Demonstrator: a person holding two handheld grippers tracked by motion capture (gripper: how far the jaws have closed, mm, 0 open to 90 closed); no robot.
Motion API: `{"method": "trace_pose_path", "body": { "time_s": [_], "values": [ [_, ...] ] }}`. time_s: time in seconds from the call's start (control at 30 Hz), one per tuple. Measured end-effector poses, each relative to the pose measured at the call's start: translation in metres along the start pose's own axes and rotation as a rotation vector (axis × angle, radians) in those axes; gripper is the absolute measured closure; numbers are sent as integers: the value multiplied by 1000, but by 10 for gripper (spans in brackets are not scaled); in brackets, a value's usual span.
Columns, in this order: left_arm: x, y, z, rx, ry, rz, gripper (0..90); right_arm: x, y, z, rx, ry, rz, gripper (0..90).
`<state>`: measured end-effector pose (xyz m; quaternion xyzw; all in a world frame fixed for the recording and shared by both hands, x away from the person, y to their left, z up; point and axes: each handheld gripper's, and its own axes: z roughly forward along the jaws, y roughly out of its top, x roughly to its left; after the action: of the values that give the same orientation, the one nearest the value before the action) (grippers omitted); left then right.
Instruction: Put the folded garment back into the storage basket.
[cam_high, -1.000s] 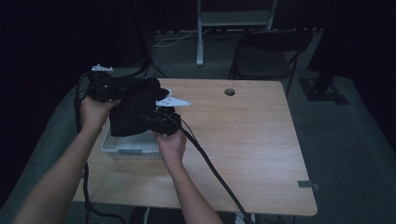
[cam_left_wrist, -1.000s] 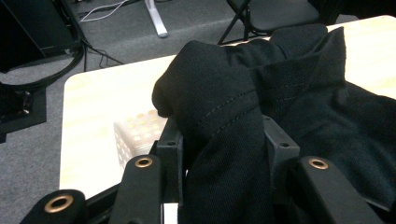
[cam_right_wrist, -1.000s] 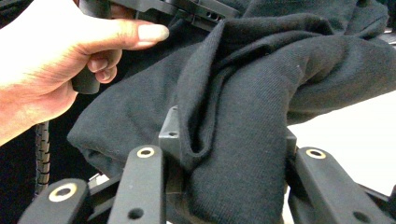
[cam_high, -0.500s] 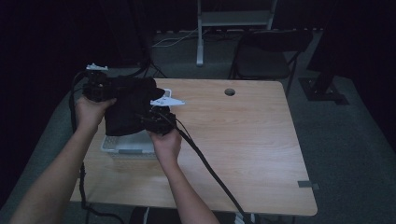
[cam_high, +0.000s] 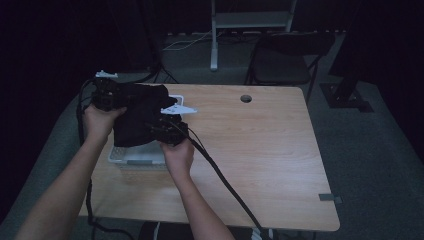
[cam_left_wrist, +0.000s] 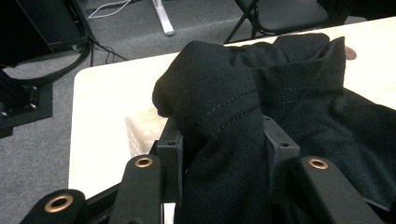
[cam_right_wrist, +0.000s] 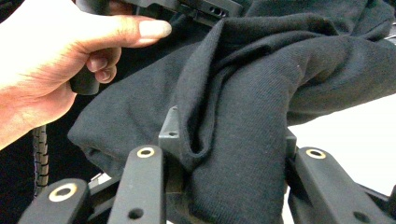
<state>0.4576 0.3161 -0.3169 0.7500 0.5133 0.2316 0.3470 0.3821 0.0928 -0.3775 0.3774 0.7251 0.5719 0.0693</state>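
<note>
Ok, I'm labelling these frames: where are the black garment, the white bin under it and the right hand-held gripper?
black garment (cam_high: 137, 120), high view, middle of the bunched cloth.
white bin (cam_high: 137, 156), high view, near rim below the cloth.
right hand-held gripper (cam_right_wrist: 224, 140), right gripper view, between its jaws, shut on the cloth.

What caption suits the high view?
Both claws, left and right, grip a black cloth above a white bin.
</note>
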Motion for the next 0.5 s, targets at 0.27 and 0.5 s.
{"method": "trace_pose_path", "body": {
  "time_s": [0.27,0.5],
  "values": [
    [-1,-4,5,15,2,10,600,-2,-6,6,22,-4,-3,608],
    [-3,-9,14,35,5,13,600,-7,-13,9,37,-2,14,608]
  ]
}}
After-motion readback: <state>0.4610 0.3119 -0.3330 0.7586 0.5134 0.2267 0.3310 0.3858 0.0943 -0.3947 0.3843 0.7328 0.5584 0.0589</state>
